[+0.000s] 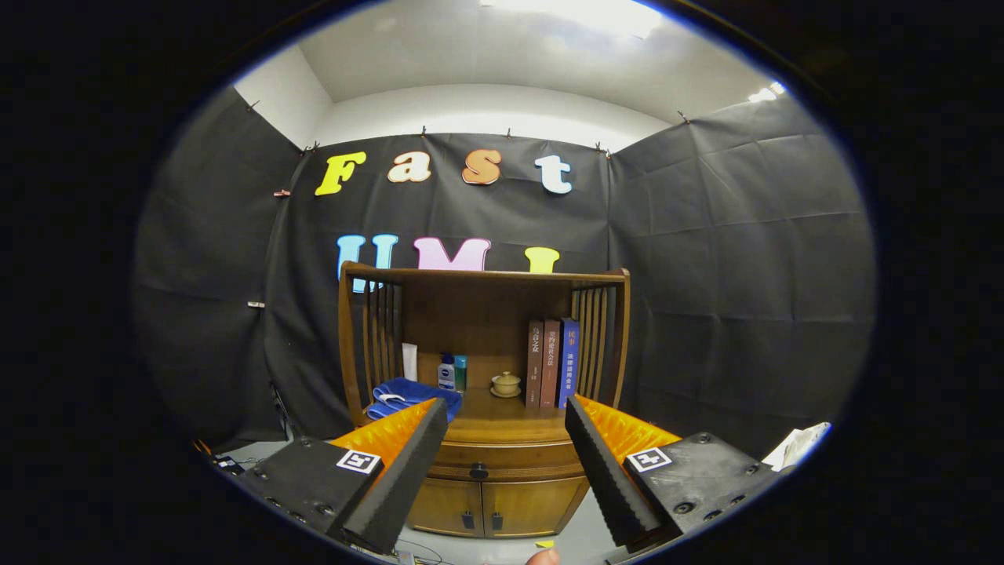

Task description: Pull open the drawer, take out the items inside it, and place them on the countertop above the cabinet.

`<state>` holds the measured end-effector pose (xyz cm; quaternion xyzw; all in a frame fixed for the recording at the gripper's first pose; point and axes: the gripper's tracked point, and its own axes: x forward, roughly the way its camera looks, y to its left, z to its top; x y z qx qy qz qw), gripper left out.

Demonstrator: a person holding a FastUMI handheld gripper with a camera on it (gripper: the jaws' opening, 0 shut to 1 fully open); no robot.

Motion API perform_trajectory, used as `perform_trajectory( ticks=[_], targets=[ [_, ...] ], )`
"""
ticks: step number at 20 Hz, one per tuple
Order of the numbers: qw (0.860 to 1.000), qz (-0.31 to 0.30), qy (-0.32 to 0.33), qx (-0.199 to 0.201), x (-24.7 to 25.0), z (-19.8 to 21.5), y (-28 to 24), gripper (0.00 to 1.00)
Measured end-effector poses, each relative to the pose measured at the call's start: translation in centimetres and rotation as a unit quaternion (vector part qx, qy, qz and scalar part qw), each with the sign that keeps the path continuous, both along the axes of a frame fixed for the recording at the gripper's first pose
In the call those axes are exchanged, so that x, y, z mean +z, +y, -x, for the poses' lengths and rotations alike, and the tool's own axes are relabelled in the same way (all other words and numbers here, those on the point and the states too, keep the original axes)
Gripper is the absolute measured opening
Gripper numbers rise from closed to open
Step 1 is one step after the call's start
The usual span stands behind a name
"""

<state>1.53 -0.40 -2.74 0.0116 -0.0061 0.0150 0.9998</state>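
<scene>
The gripper (506,428) hangs with fingers spread wide, well short of the wooden cabinet (482,377). Its drawer (506,463) sits closed between them. Three books (551,362) stand on the countertop (502,424).

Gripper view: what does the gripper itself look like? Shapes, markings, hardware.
The gripper has two long wedge-shaped fingers with ribbed, saw-toothed inner faces, standing open with nothing between them. Each is backed by a ridged orange piece and mounted on a flat black block with screw heads. Each block carries a square black-and-white marker tag. No cables visible. A fingertip peeks in below.
</scene>
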Motion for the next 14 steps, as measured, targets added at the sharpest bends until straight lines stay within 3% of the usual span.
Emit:
perform_trajectory(
  ticks=[8, 14],
  targets=[
    [0.999, -0.014, -0.001, 0.028, -7.5, -9.7, 2.8, 0.98],
    [0.997, -0.019, 0.062, 0.048, -18.6, -16.4, 4.8, 0.98]
  ],
)
